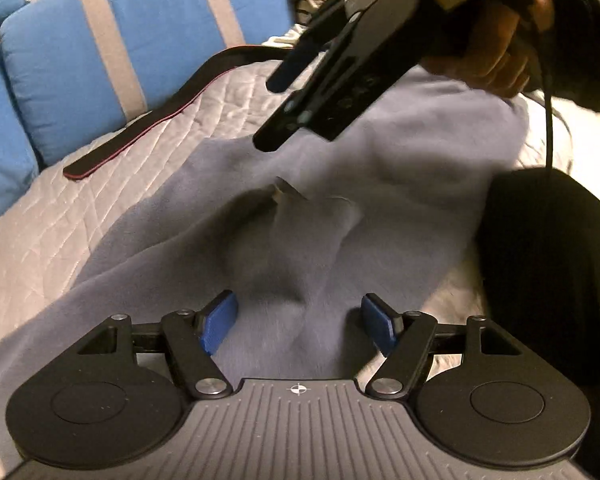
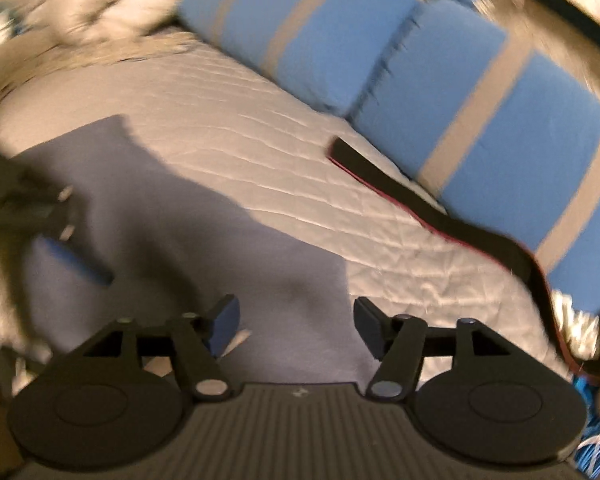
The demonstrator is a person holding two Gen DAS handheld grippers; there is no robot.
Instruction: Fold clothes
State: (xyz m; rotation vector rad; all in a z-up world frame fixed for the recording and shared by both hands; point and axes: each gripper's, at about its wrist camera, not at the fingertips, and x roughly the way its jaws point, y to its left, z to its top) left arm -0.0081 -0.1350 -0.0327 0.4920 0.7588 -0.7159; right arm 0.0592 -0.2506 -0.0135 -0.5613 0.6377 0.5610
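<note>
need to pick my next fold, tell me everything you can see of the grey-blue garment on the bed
The grey-blue garment is soft, fleece-like cloth, spread mostly flat on the quilted bedspread, with raised wrinkles along its middle and a small pale tag showing there. It is not yet folded. Neither the open left gripper nor the open right gripper above it holds it.
</note>
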